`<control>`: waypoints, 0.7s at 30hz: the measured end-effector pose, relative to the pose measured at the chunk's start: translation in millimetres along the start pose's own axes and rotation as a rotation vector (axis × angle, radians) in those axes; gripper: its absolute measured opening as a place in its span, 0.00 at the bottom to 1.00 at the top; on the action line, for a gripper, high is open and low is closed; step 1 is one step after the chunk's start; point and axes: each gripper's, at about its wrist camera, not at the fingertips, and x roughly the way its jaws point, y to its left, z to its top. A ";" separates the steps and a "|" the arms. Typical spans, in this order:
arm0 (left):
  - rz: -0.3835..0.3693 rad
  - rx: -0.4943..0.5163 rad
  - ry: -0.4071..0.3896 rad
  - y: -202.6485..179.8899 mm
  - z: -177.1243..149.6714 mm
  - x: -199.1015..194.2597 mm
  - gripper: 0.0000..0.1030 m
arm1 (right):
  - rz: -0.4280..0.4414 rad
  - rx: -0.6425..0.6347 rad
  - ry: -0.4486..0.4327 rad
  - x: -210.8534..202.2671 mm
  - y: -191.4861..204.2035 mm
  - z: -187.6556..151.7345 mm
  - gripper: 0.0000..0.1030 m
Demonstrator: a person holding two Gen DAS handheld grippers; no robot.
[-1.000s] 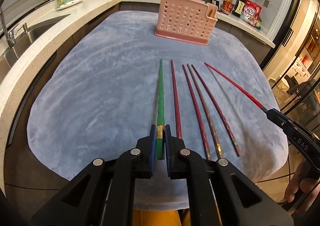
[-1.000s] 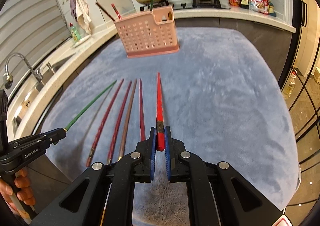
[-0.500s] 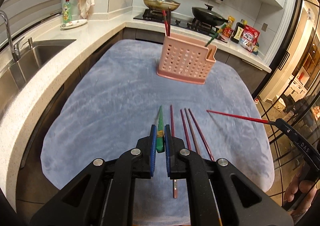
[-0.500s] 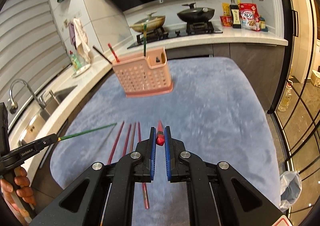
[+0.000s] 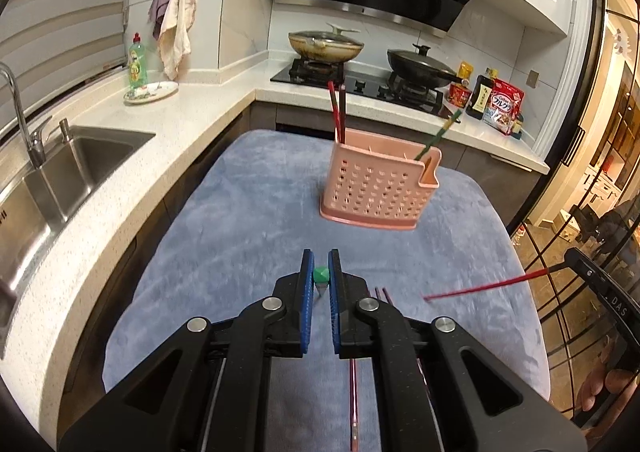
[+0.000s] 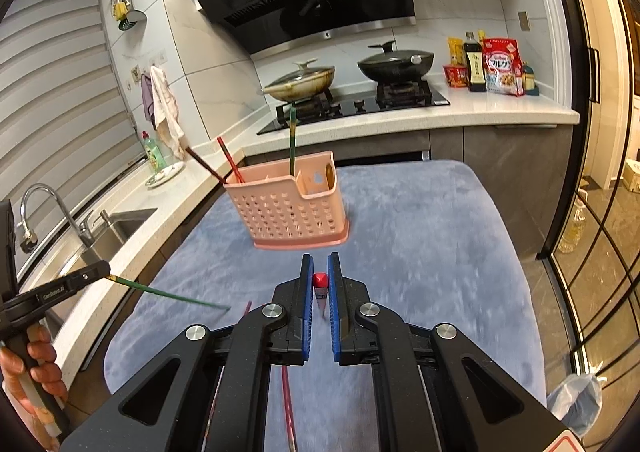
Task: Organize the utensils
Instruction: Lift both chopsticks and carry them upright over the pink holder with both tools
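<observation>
My left gripper is shut on a green chopstick, held above the blue-grey mat and pointing down; its shaft shows in the right wrist view. My right gripper is shut on a red chopstick, also lifted; its shaft shows in the left wrist view. A pink perforated utensil basket stands ahead on the mat and holds a red, a brown and a green chopstick. It also shows in the right wrist view. Several dark red and brown chopsticks lie on the mat below the grippers.
The blue-grey mat covers the counter peninsula. A steel sink and tap are at the left. A stove with two pans is behind the basket. Food packets stand at the back right. The counter drops off at the right edge.
Both grippers have lifted their chopsticks off the mat and tilted upward, so each chopstick now points down and the basket sits nearer the middle of each view.
</observation>
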 end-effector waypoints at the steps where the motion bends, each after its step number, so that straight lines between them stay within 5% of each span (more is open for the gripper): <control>1: 0.003 0.003 -0.009 -1.5 6.6 1.7 0.07 | 0.000 0.000 -0.009 1.1 -0.1 4.2 0.06; 21: -0.031 0.026 -0.219 -38.2 136.7 3.9 0.07 | 0.119 0.049 -0.198 20.2 10.1 126.2 0.07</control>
